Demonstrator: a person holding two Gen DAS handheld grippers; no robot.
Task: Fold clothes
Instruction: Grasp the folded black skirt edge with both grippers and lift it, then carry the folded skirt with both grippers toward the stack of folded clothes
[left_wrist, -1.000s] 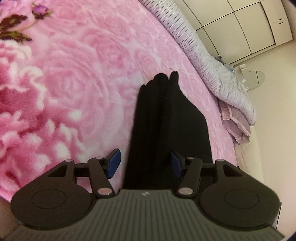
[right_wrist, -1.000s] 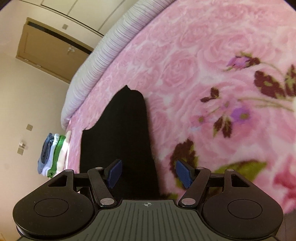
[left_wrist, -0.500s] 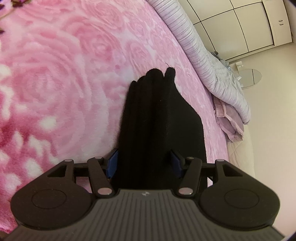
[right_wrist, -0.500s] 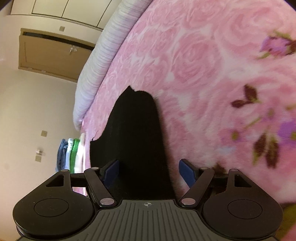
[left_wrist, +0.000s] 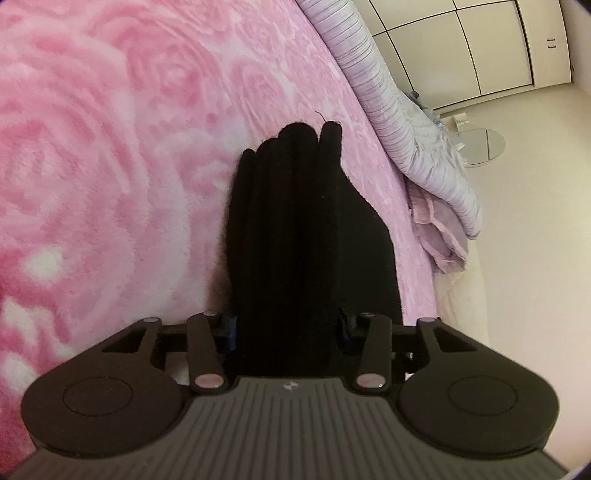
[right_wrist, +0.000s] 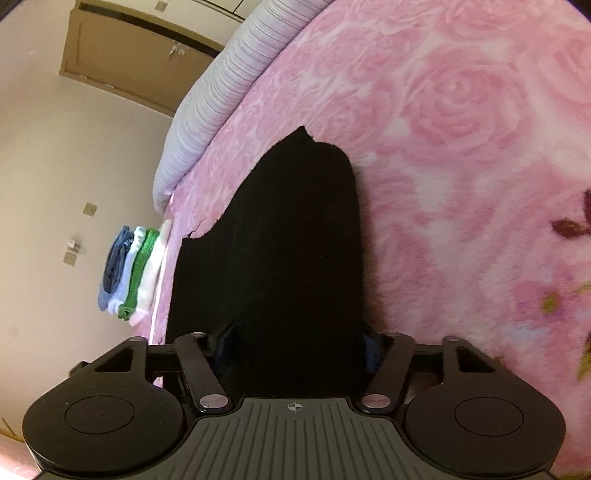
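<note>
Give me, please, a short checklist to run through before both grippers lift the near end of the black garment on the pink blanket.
1. Black garment between the left gripper jaws, which have just been closing: ok.
2. Garment between the right gripper jaws, also just closing: ok.
3. Pads pressing firmly on the cloth: cannot tell.
4. Garment lying flat on the pink blanket: ok.
5. Folded clothes stack apart from the garment: ok.

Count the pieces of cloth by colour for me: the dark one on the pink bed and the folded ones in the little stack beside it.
Black: 1, the black garment lying on the pink blanket.
Blue: 1, in the folded stack.
White: 2, as far as the stack shows.
Green: 1.
Total: 5.
</note>
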